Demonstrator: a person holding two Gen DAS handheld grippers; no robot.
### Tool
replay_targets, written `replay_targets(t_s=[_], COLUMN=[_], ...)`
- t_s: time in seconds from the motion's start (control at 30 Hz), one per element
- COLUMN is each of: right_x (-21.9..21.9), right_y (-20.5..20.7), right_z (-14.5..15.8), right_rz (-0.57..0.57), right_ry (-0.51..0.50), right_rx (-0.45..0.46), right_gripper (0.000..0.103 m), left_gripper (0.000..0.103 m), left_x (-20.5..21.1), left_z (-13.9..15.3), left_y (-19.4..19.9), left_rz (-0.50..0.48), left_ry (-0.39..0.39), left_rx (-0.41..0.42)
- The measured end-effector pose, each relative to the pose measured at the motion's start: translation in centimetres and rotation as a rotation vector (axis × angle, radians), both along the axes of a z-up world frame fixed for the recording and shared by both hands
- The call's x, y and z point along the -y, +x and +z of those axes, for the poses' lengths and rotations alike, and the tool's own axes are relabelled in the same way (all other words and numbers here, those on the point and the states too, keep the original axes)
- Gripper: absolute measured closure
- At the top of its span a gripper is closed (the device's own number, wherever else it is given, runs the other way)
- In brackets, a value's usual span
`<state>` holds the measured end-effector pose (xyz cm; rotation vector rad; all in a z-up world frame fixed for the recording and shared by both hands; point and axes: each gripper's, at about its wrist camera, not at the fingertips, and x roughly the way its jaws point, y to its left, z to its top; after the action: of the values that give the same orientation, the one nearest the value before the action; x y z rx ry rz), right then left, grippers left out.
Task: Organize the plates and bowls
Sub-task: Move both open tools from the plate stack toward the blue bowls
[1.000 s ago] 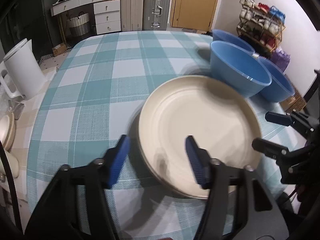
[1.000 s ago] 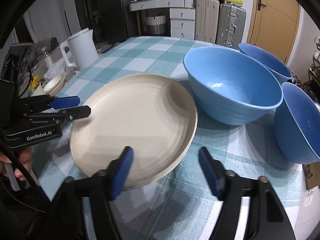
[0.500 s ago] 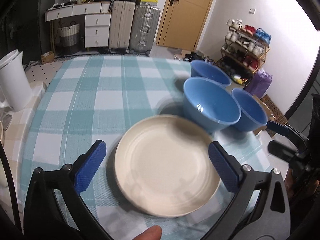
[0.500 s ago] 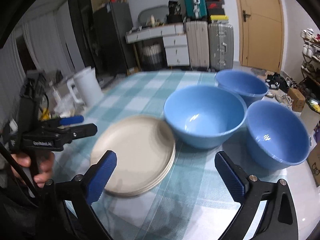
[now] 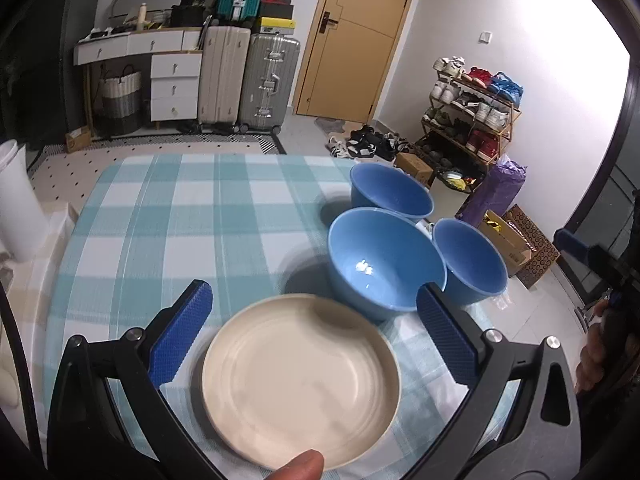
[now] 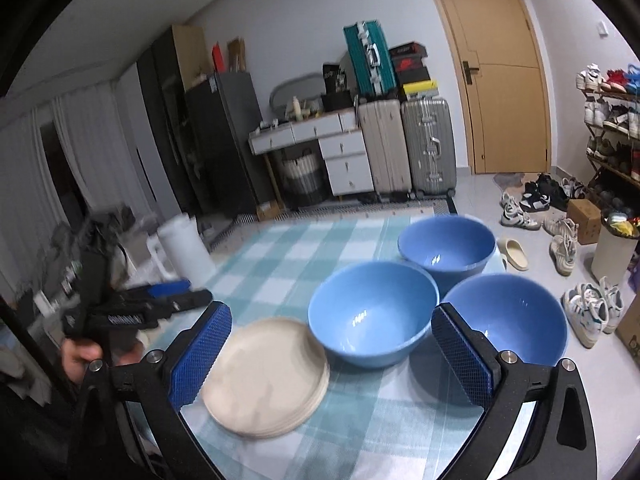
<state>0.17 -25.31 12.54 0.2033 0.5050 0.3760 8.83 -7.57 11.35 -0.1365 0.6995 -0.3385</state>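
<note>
A stack of cream plates (image 5: pixel 300 380) (image 6: pixel 266 372) lies on the teal checked tablecloth (image 5: pixel 180 216), near the front edge. Three blue bowls stand to its right: a near one (image 5: pixel 386 264) (image 6: pixel 372 312), a far one (image 5: pixel 392 192) (image 6: pixel 448 244) and one by the table's right edge (image 5: pixel 470 258) (image 6: pixel 508 320). My left gripper (image 5: pixel 313 300) hangs wide open above the plates and holds nothing. My right gripper (image 6: pixel 330 312) is also wide open and empty, raised over the plates and the near bowl. Each gripper shows in the other's view, the left gripper (image 6: pixel 160 300) blurred, the right gripper (image 5: pixel 580 248) at the frame's edge.
A white kettle (image 6: pixel 186 248) (image 5: pixel 12 204) stands at the table's left side. Beyond the table are suitcases (image 5: pixel 248 80), a drawer unit, a door and a shoe rack (image 5: pixel 472 112). Shoes and boxes lie on the floor at the right. A person's fingertip (image 5: pixel 298 466) shows at the bottom.
Both grippers opened wide, rose and pulled back from the plate stack. The plates and bowls now look smaller and lower in both views. The plates stayed on the table.
</note>
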Motion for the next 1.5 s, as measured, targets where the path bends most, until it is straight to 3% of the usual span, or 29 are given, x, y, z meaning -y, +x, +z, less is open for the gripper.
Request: replay_targets(t_s=[0.17, 0.3, 0.5, 0.77, 1.2, 1.37, 1.5], right_x=[2.3, 3.5, 4.6, 7.3, 9.8, 10.2, 10.2], right_y=[0.3, 0.6, 2.4, 5.8, 12.4, 13.5, 12.7], right_z=[3.1, 5.2, 5.9, 6.8, 4.1, 2.5, 3.0], right_rz=[-0.037, -0.068, -0.087, -0.162, -0.24, -0.256, -0.266], right_ry=[0.043, -0.011, -0.022, 0.035, 0.035, 0.031, 0.037], right_rx=[0.048, 0.077, 0.054, 0.045, -0.069, -0.112, -0.087], right_gripper=[0.001, 0.001, 0.001, 0.001, 0.001, 0.001, 0.001], left_gripper=[0.001, 0.001, 0.001, 0.001, 0.001, 0.001, 0.001], left_x=[1.4, 2.6, 4.0, 6.1, 9.9, 11.0, 11.2], left_z=[2.1, 3.3, 4.7, 5.8, 2.7, 1.1, 1.2], left_y=[1.2, 2.6, 5.1, 9.6, 18.0, 19.7, 19.4], left_rz=[-0.019, -0.036, -0.052, -0.062, -0.086, -0.104, -0.12], left_ry=[-0.003, 0.002, -0.008, 0.007, 0.032, 0.032, 0.024], left_rx=[0.027, 0.035, 0.039, 0.039, -0.044, -0.071, -0.058])
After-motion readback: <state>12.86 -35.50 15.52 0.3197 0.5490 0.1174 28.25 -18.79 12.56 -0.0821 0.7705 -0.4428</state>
